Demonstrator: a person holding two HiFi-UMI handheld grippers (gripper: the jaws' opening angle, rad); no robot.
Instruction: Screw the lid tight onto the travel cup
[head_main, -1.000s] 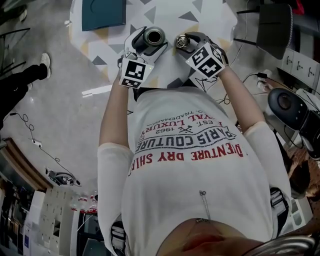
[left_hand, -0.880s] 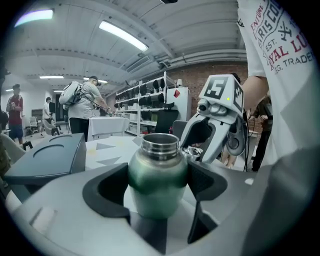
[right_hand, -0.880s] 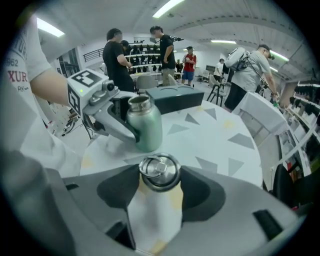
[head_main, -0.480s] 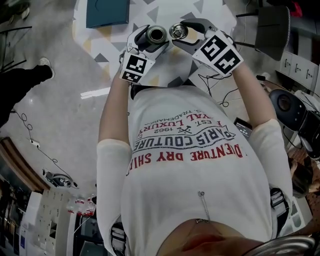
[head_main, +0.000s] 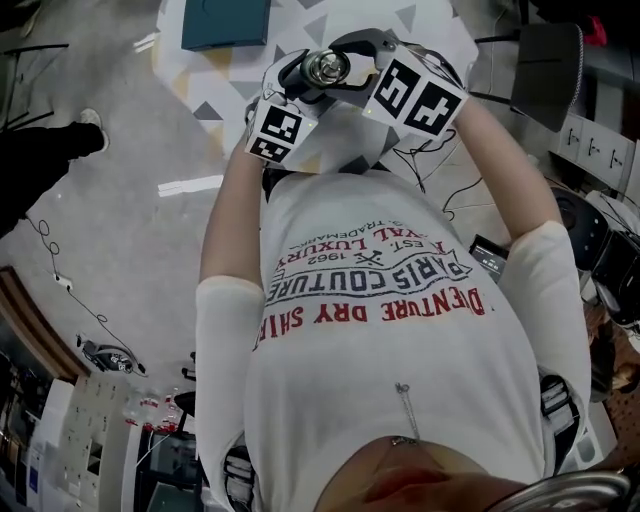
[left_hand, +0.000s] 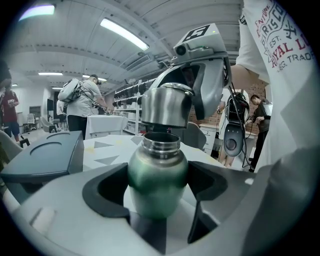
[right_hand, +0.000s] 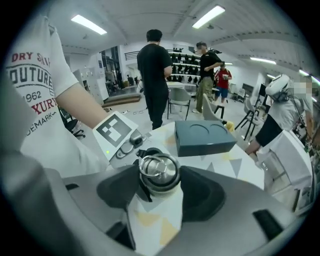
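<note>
The green steel travel cup (left_hand: 157, 175) stands upright between the pads of my left gripper (left_hand: 157, 189), which is shut on its body. Its threaded mouth is open. The steel lid (left_hand: 166, 105) hangs just over that mouth, roughly centred, with only a thin gap showing. My right gripper (right_hand: 159, 184) is shut on the lid (right_hand: 159, 171), whose ring handle faces its camera. In the head view the lid (head_main: 327, 68) covers the cup, with the left gripper (head_main: 290, 85) and the right gripper (head_main: 365, 60) meeting over the table.
A teal box (right_hand: 204, 137) lies on the white table with grey and yellow triangles (head_main: 420, 25), beyond the cup. Several people stand further back in the room. Cables and a chair (head_main: 545, 50) are on the floor at the right.
The right gripper has carried the lid up and leftward, from beside the cup to directly over its mouth. The left gripper and cup have stayed put.
</note>
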